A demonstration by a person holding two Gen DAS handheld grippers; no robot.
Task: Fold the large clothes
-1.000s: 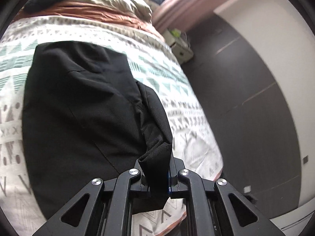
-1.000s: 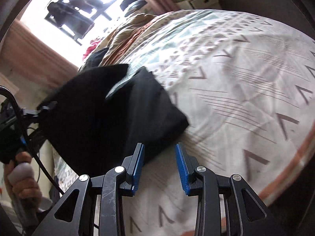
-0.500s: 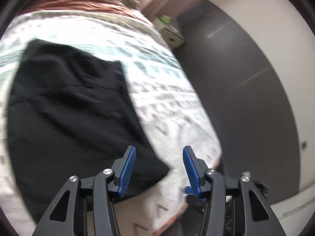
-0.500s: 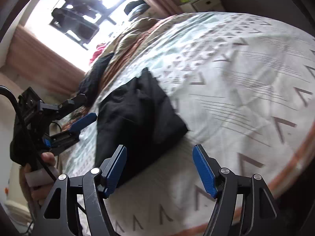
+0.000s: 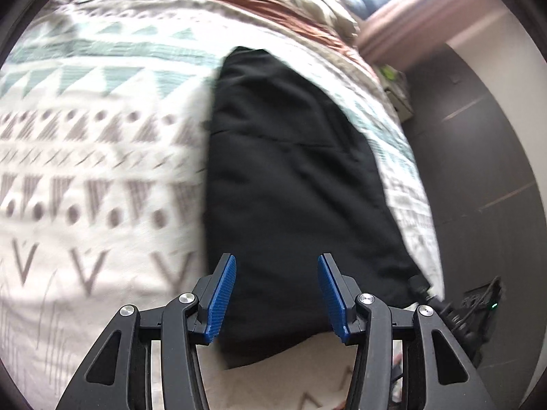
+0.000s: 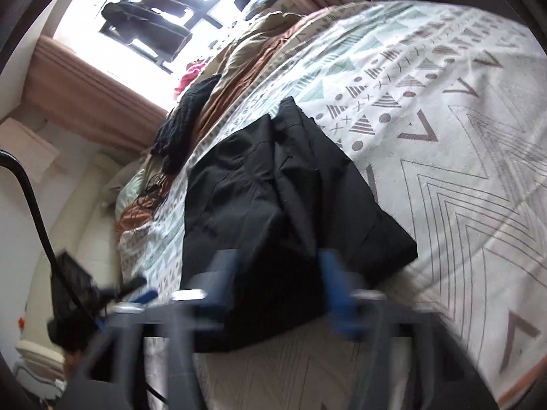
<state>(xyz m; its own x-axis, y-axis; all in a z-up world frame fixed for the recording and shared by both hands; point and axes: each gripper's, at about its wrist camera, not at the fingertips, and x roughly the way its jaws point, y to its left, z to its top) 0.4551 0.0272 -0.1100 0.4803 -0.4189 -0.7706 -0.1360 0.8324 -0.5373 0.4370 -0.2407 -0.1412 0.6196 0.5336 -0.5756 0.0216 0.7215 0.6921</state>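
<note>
Released since before, black garment (image 5: pixel 290 184) lies folded, narrow, on bedspread (image 5: pixel 95 171).

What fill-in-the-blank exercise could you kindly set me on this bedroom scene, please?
1. The folded garment is ___ in colour.
2. It rests on the bed, not on the dark ___ beside it.
3. Daylight enters through the ___ beyond the bed's far end.
Missing words: black; floor; window.
</note>
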